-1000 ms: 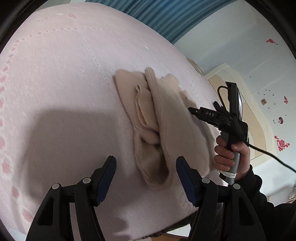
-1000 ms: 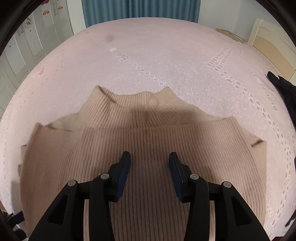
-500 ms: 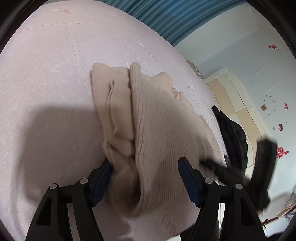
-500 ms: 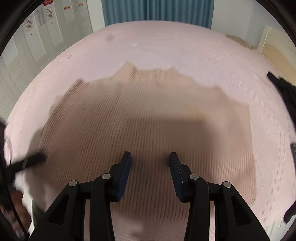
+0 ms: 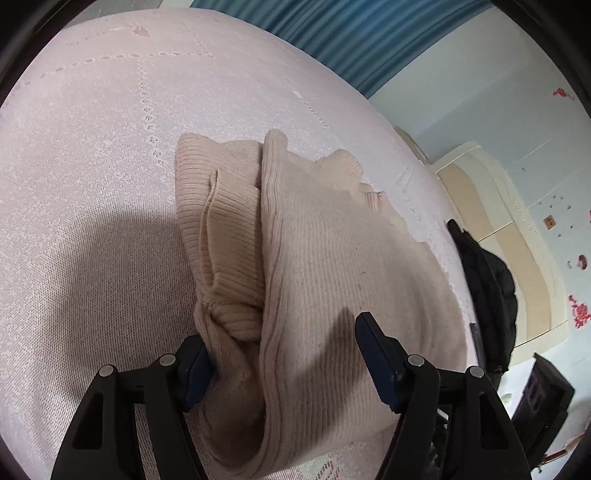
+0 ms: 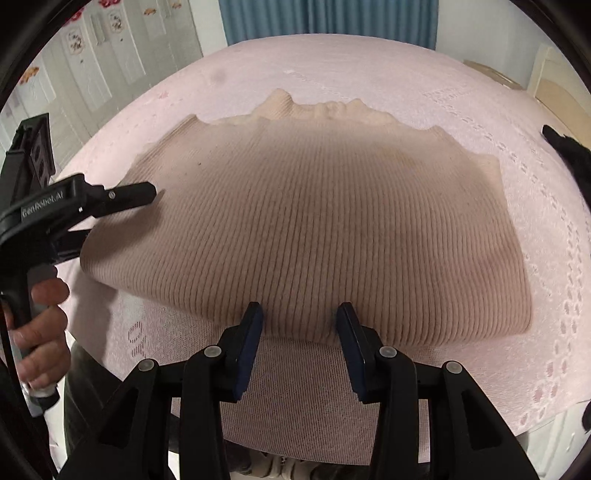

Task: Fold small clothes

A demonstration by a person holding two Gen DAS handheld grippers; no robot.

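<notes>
A beige ribbed sweater (image 6: 314,229) lies folded on the pink bedspread (image 6: 480,110). In the left wrist view the sweater (image 5: 332,266) shows its stacked layers, with a bunched sleeve fold at its left side. My left gripper (image 5: 282,350) is open, its fingers straddling the sweater's near left end with cloth between them; it also shows in the right wrist view (image 6: 140,194) at the sweater's left edge. My right gripper (image 6: 300,325) is open and empty, its fingertips at the sweater's near folded edge.
A black jacket (image 5: 487,295) lies on the bed's right side, beyond the sweater. A wooden headboard (image 5: 517,229) and a blue curtain (image 6: 325,18) stand behind. White wardrobe doors (image 6: 92,59) are at the left. The bed's front edge is close below my right gripper.
The sweater's lower half has been folded up over the collar. My right gripper pulled back to the near edge. My left gripper moved forward onto the sweater's left end.
</notes>
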